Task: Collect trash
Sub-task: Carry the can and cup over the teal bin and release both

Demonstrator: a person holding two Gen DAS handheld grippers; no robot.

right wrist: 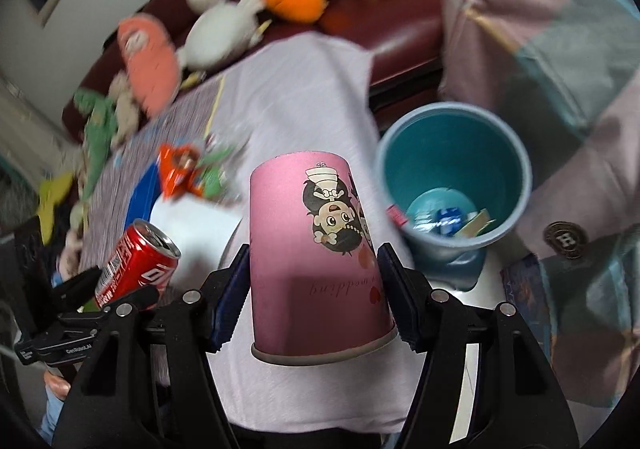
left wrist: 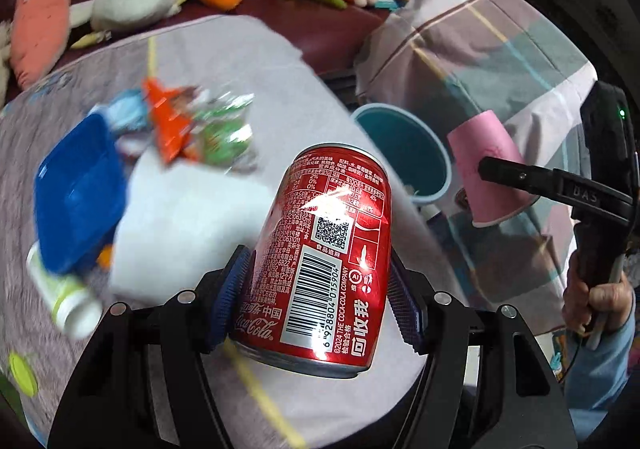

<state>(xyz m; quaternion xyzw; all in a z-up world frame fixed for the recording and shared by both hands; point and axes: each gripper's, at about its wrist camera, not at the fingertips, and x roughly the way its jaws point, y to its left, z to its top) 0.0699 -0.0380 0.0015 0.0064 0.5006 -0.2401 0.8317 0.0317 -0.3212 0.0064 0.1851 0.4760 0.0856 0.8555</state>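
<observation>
- Two grippers, each with one item: the left gripper [left wrist: 320,289] clamps one red cola can [left wrist: 328,249] at lower centre; the right gripper [right wrist: 312,289] clamps one upturned pink paper cup [right wrist: 316,261].
- One teal bin [right wrist: 452,177], right of centre, holds some scraps.
- One blue tray [left wrist: 80,189] and a blurred heap of wrappers [left wrist: 192,125] lie on the table at left.

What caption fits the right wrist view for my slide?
Right tongs grip an upside-down pink paper cup near the teal trash bin.

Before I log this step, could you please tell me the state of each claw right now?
Left claw: closed on the red Coca-Cola can.
Right claw: closed on the upside-down pink paper cup.
</observation>
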